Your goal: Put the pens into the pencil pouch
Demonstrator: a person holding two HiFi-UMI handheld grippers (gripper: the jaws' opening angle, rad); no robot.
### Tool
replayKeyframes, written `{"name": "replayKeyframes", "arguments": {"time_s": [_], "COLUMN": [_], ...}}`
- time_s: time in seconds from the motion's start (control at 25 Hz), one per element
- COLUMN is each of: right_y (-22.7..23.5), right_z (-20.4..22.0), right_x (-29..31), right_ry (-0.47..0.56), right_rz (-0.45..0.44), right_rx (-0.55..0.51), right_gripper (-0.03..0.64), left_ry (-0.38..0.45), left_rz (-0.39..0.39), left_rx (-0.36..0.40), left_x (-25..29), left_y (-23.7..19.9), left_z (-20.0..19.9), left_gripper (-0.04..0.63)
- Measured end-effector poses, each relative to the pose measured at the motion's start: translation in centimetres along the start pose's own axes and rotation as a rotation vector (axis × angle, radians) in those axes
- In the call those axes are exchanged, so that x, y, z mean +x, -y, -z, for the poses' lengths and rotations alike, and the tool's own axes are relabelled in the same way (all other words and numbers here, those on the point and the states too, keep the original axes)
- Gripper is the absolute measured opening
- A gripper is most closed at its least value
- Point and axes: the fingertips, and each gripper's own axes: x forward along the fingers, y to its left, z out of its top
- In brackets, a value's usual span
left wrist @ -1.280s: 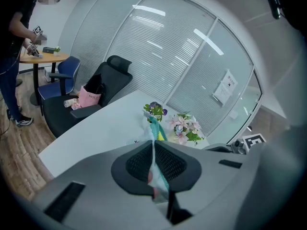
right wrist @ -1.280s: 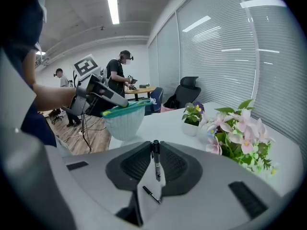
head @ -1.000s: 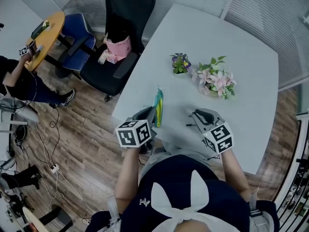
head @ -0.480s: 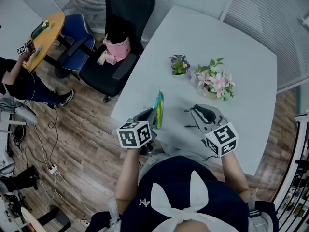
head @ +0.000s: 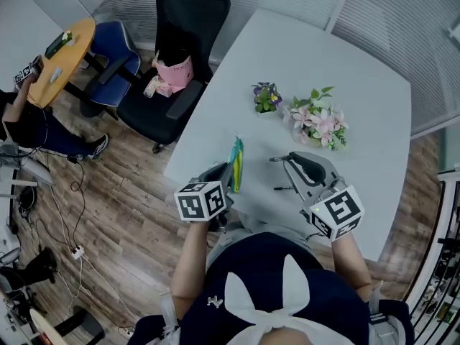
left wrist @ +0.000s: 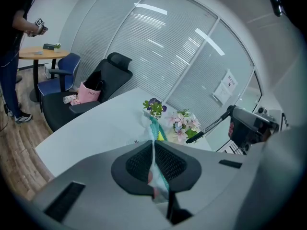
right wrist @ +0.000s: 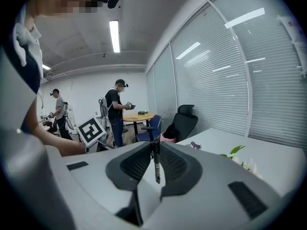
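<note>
Left tongs (head: 227,175), by the head view, are all but closed on the near end of the teal pencil pouch (head: 236,157). They hold it edge-on above the near-left edge of the white desk (head: 359,70), its length pointing away from the person. We judge this presents it to the other hand. Right tongs (head: 287,161) hang just beside, above the desk, narrowly parted on a dark pen (head: 275,159) whose end projects toward the pouch. A short dark mark (head: 282,188) lies on the desk below; we cannot tell whether it is a second pen. A purple plant (head: 268,95) and a pink bouquet (head: 321,123) stand farther back, well apart from the work. In the left gripper view, we find the pads pressed flat on the thin pouch fabric, which rises ahead between them. The pen enters from the right, its end lowered toward the pouch but apart from it. In the right gripper view, the pen shows as a thin dark shaft along the gap between the pads, gripped firmly. We judge the insertion not yet made, and no view shows whether the pouch mouth is open.
</note>
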Motion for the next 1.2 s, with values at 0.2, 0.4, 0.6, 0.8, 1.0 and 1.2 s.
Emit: {"name": "replayKeyframes", "arguments": {"time_s": [0.2,0.4,0.6,0.8,1.0,1.2], "right_y": [-0.6,-1.1,-1.7,-2.8,-4.2,-5.4], "right_z": [-1.5,-2.3,-2.8,-3.5,-4.2,-4.6], "right_x": [0.1,0.4,1.0,1.6,2.3,3.1], "right_ry": [0.036,0.048,0.063,0.070,0.077,0.083], "right_rz": [-0.018,-0.031,-0.053,-0.077,-0.113,-0.146], "right_rx": [-0.010,-0.009,-0.008,-0.016,-0.045,-0.063], "right_gripper": [0.067,0.067,0.067,0.067,0.067,0.067], "left_ry": [0.001,-0.004,-0.006,-0.008,-0.007,-0.008], "left_rz": [0.003,0.009,0.013,0.020,0.024,0.028], "left_rx": [-0.002,0.000,0.003,0.007,0.005,0.005], "left_x": [0.1,0.1,0.3,0.1,0.1,0.2], "left_y": [-0.1,0.1,0.3,0.6,0.7,0.7], "left_z": [0.0,0.1,0.1,0.1,0.1,0.3], "left_gripper": [0.032,0.032,0.033,0.032,0.032,0.034]}}
